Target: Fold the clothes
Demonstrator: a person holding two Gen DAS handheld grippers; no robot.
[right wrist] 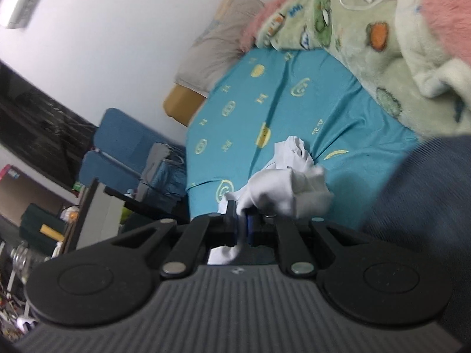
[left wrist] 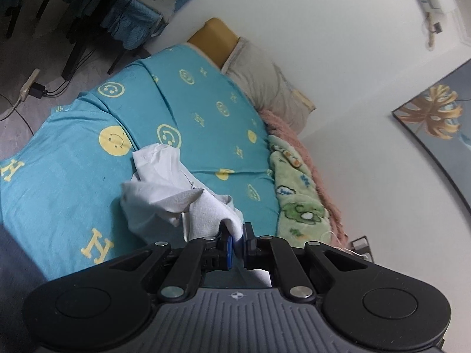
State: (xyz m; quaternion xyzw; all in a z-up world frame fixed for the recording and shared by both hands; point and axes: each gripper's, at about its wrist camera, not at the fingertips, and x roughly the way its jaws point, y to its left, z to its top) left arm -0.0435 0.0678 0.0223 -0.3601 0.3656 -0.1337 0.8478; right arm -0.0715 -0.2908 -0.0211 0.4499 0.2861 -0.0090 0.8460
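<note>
Left wrist view
Left gripper (left wrist: 238,236): black linkage arms, blue pads, jaws closed on a corner of the white garment (left wrist: 176,194).
Garment: soft knit, creased and bunched, lying on the bed sheet (left wrist: 73,182).
Sheet: smooth turquoise cotton, yellow smiley and letter prints.
Blanket (left wrist: 294,194): green fleece, cartoon pattern, along the wall side.

Right wrist view
Right gripper (right wrist: 242,225): jaws pinched on a fold of the white garment (right wrist: 288,188); cloth hangs down between the pads.
Garment: crumpled heap on the sheet (right wrist: 265,103).
Image: motion-blurred.
</note>
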